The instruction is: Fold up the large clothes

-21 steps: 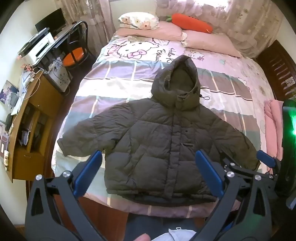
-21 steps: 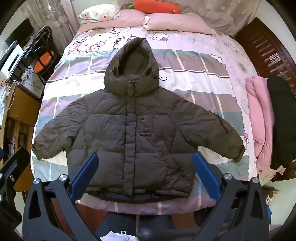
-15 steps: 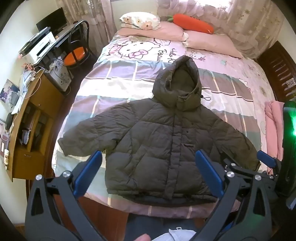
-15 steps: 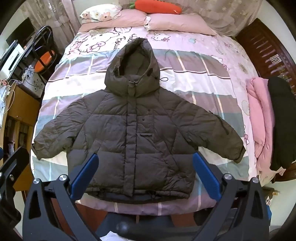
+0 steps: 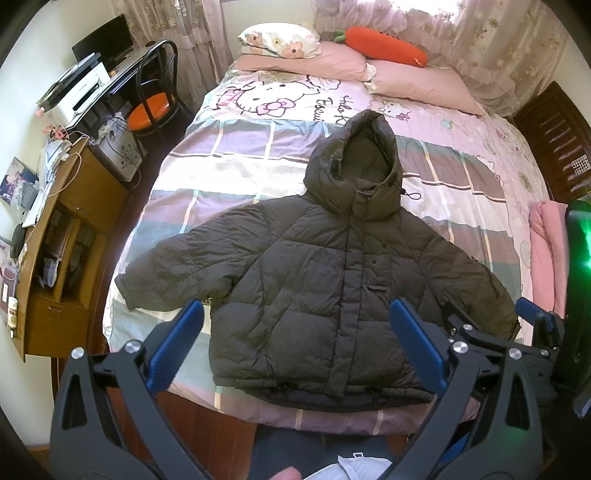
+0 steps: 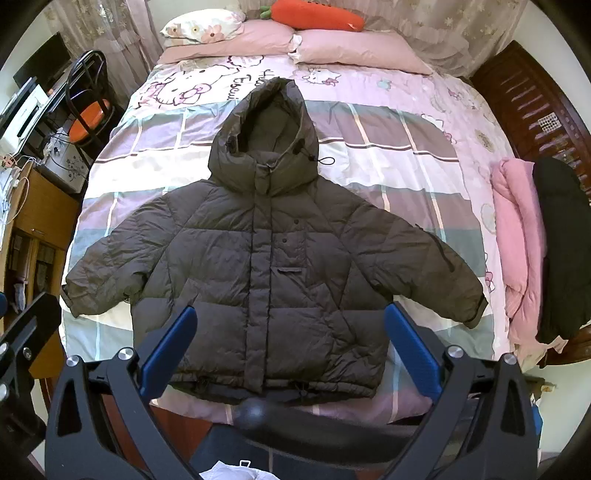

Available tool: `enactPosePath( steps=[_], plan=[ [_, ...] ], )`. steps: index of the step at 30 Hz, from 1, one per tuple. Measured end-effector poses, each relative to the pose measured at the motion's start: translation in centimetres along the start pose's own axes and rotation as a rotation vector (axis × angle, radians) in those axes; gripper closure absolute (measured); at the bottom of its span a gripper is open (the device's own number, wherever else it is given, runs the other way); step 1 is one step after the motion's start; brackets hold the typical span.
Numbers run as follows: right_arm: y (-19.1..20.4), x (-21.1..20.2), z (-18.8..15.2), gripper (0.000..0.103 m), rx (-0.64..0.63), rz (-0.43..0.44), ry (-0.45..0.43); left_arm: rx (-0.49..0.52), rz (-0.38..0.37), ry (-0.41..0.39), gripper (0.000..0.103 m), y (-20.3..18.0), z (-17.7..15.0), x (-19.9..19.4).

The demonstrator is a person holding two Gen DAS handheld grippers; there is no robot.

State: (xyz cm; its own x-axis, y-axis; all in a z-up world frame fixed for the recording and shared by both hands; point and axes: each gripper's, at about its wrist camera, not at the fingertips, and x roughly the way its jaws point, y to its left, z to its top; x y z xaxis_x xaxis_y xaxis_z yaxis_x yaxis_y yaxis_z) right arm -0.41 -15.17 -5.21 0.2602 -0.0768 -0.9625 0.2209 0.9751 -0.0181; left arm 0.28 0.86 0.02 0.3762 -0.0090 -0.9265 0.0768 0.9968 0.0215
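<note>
- Step in hand: pre-fold approach — nothing grasped.
- Left gripper (image 5: 295, 347) and right gripper (image 6: 286, 350): jaws spread, empty, above the hem.
- Jacket (image 6: 266, 266): flat, front up, sleeves spread, on the bed (image 6: 406, 122).
- Next move likely: take a sleeve and fold inward.
- Room: desk (image 5: 70, 206) at left.

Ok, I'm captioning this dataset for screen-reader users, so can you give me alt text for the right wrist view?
A dark olive hooded puffer jacket lies flat and face up, sleeves spread, on a pink and lilac checked cartoon-cat bedspread. The open blue-padded right tongs hover above its hem. A pink folded blanket lies at the bed's right edge; an orange carrot plush lies on the pillows.
</note>
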Motion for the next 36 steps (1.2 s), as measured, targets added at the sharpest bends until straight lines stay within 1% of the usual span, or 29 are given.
enactPosePath(
  steps=[15,21,23,24,36],
  plan=[
    [0.4,0.0,0.2,0.002,-0.009,0.001,-0.008,-0.006,0.010,-0.003,0.002,0.0,-0.2,0.4],
    [1.4,0.1,0.9,0.002,-0.030,0.016,-0.005,-0.028,0.020,-0.006,0.002,1.1,-0.1,0.2],
    [1.9,0.0,1.0,0.002,-0.042,-0.002,-0.009,-0.035,0.021,-0.007,0.002,1.4,0.0,0.2],
    [1.9,0.0,1.0,0.002,-0.042,0.010,-0.002,-0.042,0.020,-0.009,0.002,1.7,0.0,0.2],
    [2.9,0.9,1.1,0.002,-0.056,0.017,0.018,-0.058,0.018,0.003,0.002,2.3,0.1,1.0]
  ],
)
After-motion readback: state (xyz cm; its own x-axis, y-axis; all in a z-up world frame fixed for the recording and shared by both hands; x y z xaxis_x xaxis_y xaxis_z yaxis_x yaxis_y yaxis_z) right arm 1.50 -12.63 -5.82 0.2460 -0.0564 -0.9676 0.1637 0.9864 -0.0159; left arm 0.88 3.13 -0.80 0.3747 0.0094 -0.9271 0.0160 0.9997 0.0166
